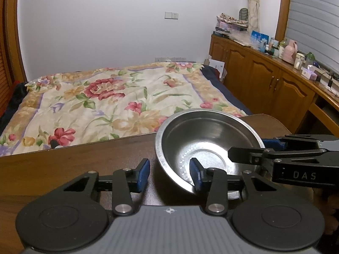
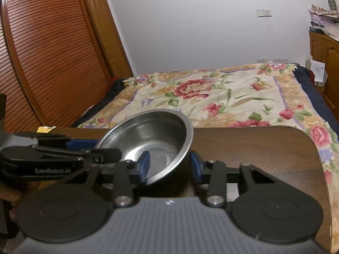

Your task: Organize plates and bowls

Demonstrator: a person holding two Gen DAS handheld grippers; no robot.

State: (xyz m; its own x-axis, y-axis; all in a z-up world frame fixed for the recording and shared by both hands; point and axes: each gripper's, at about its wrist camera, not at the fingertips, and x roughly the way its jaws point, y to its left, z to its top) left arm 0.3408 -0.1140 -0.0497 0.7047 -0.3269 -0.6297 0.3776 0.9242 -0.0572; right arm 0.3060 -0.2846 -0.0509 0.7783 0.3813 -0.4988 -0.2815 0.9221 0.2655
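A steel bowl (image 1: 211,139) (image 2: 152,133) stands on a dark wooden table (image 1: 63,169) (image 2: 254,148); nothing shows inside it. My left gripper (image 1: 169,173) straddles its near-left rim, one blue pad inside and one outside, with a gap between the outer pad and the wall. My right gripper (image 2: 169,165) straddles the opposite rim the same way, its outer pad close against the wall. Each wrist view shows the other gripper side-on across the rim: the right gripper (image 1: 247,149) and the left gripper (image 2: 106,148). Both are open around the rim.
Just beyond the table's far edge lies a bed with a floral quilt (image 1: 118,97) (image 2: 233,93). Wooden cabinets (image 1: 264,78) with clutter on top line the right wall. A louvred wooden door (image 2: 48,53) stands at the left. The table's rounded corner (image 2: 313,139) is at the right.
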